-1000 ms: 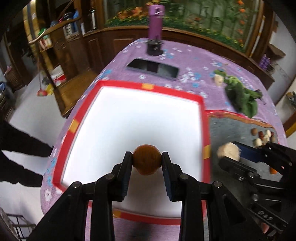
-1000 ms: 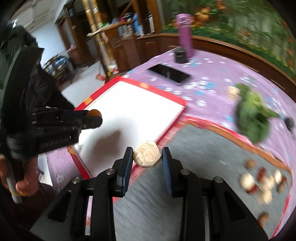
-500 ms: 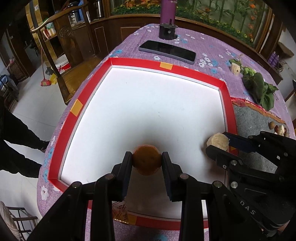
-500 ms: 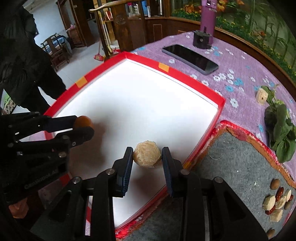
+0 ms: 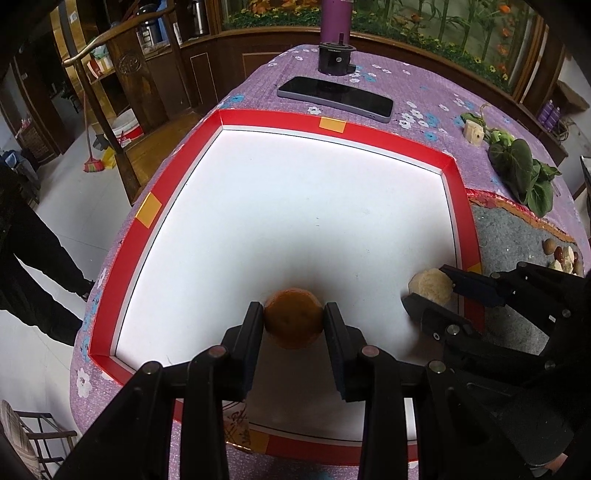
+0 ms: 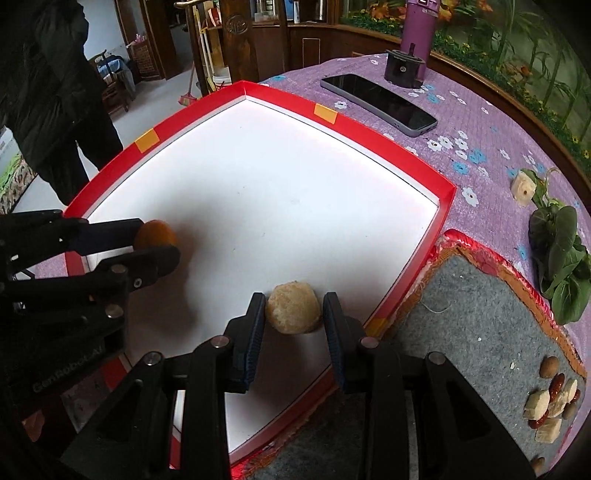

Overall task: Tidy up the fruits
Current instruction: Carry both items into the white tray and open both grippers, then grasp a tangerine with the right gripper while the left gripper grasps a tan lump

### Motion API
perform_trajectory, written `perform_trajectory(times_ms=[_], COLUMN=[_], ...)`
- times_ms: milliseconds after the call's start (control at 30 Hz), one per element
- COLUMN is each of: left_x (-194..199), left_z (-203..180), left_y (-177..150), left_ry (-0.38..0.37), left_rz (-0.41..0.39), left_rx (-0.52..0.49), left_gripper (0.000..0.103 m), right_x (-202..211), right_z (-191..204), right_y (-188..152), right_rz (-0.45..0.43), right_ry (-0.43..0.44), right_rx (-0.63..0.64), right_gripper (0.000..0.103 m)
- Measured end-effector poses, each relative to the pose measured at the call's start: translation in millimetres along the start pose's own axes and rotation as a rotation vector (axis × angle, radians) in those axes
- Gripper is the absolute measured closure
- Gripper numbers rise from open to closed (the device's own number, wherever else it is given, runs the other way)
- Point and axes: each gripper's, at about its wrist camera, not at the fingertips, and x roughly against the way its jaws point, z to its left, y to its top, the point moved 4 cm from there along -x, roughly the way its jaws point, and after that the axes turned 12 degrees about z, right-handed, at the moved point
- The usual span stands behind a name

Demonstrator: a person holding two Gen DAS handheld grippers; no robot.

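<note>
My left gripper (image 5: 293, 319) is shut on a round orange-brown fruit (image 5: 293, 321), low over the near part of the white tray floor; it also shows in the right wrist view (image 6: 155, 234). My right gripper (image 6: 293, 314) holds a pale beige rough fruit (image 6: 293, 307) between its fingers just above the tray floor near the right wall; the right finger shows a slight gap. This fruit appears in the left wrist view (image 5: 430, 286). The red-walled white tray (image 5: 332, 123) lies on the purple tablecloth.
A grey felt mat (image 6: 476, 317) right of the tray carries several small nuts, dates and pale chunks (image 6: 552, 400). Leafy greens (image 6: 563, 251), a pale cube (image 6: 524, 188), a phone (image 6: 378, 103) and a purple bottle (image 6: 415, 33) stand beyond. A person (image 6: 44, 96) stands left.
Both grippers have moved forward and down over the tray with their fruits. The beige fruit went from above the mat edge to just inside the tray's right wall.
</note>
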Motion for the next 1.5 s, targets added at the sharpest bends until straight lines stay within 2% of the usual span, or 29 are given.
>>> perform_trajectory(times_ms=[67,133,200,233,267,333,467,567,667,733,867,900,1033,1167,1333,1433,1500], left_x=[1,4,11,17,24,37,62,77,78,74,60,54,40,35,22,17,15], left_z=[0,2,6,8,11,14,7,-20,-59,-102,-179,-204,-258,-283,-275,-278,-283], left_y=[0,0,2,3,4,7,13,16,18,17,8,5,-9,-11,7,11,10], left_ry=[0.006,0.013,0.000,-0.004,-0.002,0.003,-0.018,-0.076,-0.125,-0.167,-0.208,-0.223,-0.263,-0.277,-0.282,-0.278,-0.267], left_rz=[-0.005,-0.009,-0.029,-0.044,-0.065,-0.103,-0.153,-0.174,-0.164,-0.149,-0.111,-0.091,-0.049,-0.044,-0.011,-0.003,-0.008], left_rx=[-0.004,-0.004,0.008,0.018,0.028,0.031,0.004,-0.058,-0.133,-0.209,-0.354,-0.402,-0.508,-0.529,-0.477,-0.478,-0.505], left_gripper=[0.068,0.067,0.059,0.048,0.042,0.041,0.040,0.040,0.040,0.040,0.040,0.040,0.040,0.040,0.040,0.040,0.040], right_x=[-1,0,3,4,8,19,50,84,111,127,135,133,120,113,100,87,82], right_z=[0,1,2,2,1,-2,-11,-33,-71,-106,-164,-175,-213,-227,-224,-225,-228], right_y=[0,1,1,1,1,1,-8,-32,-72,-114,-194,-210,-256,-264,-248,-238,-239], right_rz=[0.004,0.003,-0.004,-0.008,-0.015,-0.049,-0.130,-0.217,-0.277,-0.300,-0.254,-0.233,-0.160,-0.170,-0.163,-0.122,-0.107], right_ry=[-0.005,0.011,0.008,0.008,0.018,0.023,0.050,0.048,0.016,-0.032,-0.119,-0.126,-0.117,-0.095,-0.077,-0.096,-0.111], right_rx=[-0.001,0.001,0.000,-0.002,-0.003,-0.016,-0.048,-0.112,-0.209,-0.300,-0.449,-0.480,-0.590,-0.613,-0.578,-0.572,-0.587], right_gripper=[0.066,0.059,0.055,0.048,0.035,0.029,0.029,0.030,0.030,0.030,0.030,0.030,0.030,0.030,0.032,0.042,0.044])
